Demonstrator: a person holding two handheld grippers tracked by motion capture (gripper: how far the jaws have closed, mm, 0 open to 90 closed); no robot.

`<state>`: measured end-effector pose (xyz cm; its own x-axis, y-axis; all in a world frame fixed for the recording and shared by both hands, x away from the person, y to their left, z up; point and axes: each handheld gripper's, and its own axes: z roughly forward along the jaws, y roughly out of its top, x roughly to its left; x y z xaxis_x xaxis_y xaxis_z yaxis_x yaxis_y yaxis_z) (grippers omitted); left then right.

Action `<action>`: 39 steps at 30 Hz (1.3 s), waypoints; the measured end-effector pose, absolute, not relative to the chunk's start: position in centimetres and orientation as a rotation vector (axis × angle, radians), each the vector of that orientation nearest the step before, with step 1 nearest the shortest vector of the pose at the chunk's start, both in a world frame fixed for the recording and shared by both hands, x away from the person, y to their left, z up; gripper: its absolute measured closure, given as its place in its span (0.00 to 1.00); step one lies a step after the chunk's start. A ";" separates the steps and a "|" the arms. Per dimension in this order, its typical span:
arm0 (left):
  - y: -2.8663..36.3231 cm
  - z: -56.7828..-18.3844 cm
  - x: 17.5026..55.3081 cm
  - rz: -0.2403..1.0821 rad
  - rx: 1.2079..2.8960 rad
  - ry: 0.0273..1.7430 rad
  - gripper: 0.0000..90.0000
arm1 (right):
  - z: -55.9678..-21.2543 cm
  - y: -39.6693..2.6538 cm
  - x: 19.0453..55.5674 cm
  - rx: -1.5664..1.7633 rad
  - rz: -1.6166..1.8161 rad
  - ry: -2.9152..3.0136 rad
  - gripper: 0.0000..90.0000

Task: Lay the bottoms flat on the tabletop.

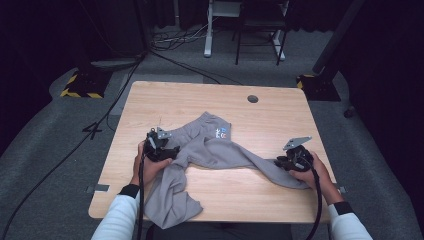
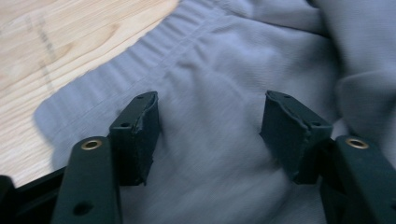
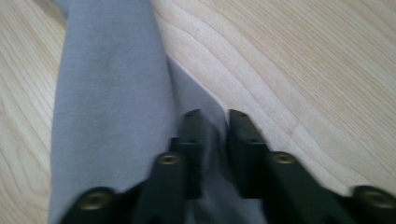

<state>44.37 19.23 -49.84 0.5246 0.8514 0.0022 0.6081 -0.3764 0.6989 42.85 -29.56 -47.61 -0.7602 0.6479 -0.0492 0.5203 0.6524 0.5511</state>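
Note:
Grey sweatpants point(image 1: 215, 150) lie crumpled across the wooden table point(image 1: 200, 95), with a small coloured logo point(image 1: 222, 132) near the waistband. One leg hangs over the near edge and the other stretches toward the right. My left gripper point(image 1: 167, 150) hovers over the left side of the pants. In the left gripper view it point(image 2: 210, 126) stands open just above the grey cloth point(image 2: 219, 70), beside the ribbed waistband point(image 2: 140, 51). My right gripper point(image 1: 280, 162) is at the end of the right leg. In the right gripper view it point(image 3: 214, 121) is shut on a fold of that leg point(image 3: 107, 107).
A round cable hole point(image 1: 252, 98) sits near the table's far right. Bare wood point(image 3: 303, 70) lies to the right of the held leg. Beyond the table are floor cables point(image 1: 175, 37), a stand's legs point(image 1: 207, 50) and yellow-black striped bases point(image 1: 77, 92).

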 end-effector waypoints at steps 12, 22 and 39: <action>24.3 -49.7 44.2 0.689 2.000 1.471 0.54 | -46.8 -34.2 43.4 1.267 0.399 2.280 0.98; 25.0 -49.6 44.2 0.621 1.952 1.516 0.43 | -45.7 -36.0 42.6 1.268 0.552 2.282 0.66; 18.5 -49.7 43.9 0.381 2.059 1.220 0.43 | -47.8 -27.2 41.8 0.933 0.769 2.600 0.91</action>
